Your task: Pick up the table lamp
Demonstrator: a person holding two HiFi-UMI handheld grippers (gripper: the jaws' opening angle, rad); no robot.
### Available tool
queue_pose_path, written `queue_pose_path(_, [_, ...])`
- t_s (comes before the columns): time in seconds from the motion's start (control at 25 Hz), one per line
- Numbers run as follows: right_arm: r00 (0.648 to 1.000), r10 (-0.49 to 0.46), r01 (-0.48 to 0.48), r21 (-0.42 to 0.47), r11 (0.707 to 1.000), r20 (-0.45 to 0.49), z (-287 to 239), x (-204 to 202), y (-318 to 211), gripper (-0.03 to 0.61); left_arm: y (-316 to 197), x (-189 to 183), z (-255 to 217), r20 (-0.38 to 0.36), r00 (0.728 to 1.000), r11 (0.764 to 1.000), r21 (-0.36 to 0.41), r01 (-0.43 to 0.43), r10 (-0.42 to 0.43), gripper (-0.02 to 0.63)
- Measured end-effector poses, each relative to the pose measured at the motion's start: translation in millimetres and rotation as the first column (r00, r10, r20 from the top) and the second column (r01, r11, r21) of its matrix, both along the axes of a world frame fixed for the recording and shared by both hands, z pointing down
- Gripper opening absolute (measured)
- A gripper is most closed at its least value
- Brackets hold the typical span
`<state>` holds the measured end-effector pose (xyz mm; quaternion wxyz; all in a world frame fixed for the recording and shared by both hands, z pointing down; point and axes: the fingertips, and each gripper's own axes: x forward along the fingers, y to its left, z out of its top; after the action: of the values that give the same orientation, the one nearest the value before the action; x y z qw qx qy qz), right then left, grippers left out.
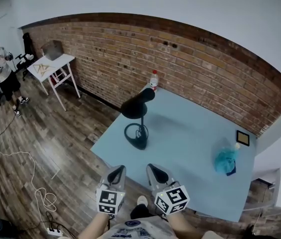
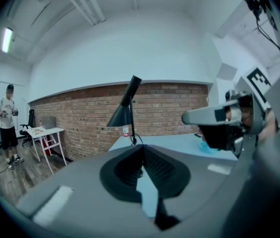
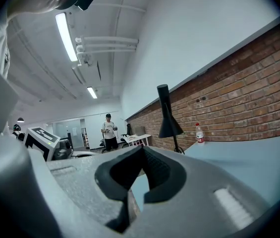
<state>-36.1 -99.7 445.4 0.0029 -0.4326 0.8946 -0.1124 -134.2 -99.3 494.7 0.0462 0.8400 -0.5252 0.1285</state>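
Note:
The black table lamp (image 1: 136, 114) stands upright on the light blue table (image 1: 190, 148), its round base (image 1: 137, 136) near the table's left edge and its cone shade tilted above. The lamp (image 2: 126, 109) lies straight ahead in the left gripper view and a little right of centre as the lamp (image 3: 168, 119) in the right gripper view. My left gripper (image 1: 116, 175) and right gripper (image 1: 156, 174) hover side by side at the table's near edge, well short of the lamp. The left gripper (image 2: 140, 148) and right gripper (image 3: 142, 150) are both shut, holding nothing.
On the table are a plastic bottle (image 1: 153, 79) at the far corner by the brick wall, a teal bundle (image 1: 226, 161) and a small dark frame (image 1: 242, 138) to the right. A person (image 1: 1, 71) stands by a white folding table (image 1: 51, 65); cables (image 1: 37, 183) cross the wooden floor.

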Motion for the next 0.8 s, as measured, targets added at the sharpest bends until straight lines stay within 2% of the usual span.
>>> queue_pose_path(0.4, [1.0,-0.003,0.003,0.008,1.0,0.017,-2.0,31.5,-100.5,-0.003,-94.8,27.0,7.3,0.012,1.0,1.0,-0.016,0.0,0.0,-0.009])
queue_pose_path(0.8, [1.0,-0.024,0.024,0.009,1.0,0.017,0.8,36.1,-132.6,-0.002,-122.5,30.4,29.6,0.012,1.0,0.998,-0.053,0.019,-0.018,-0.009])
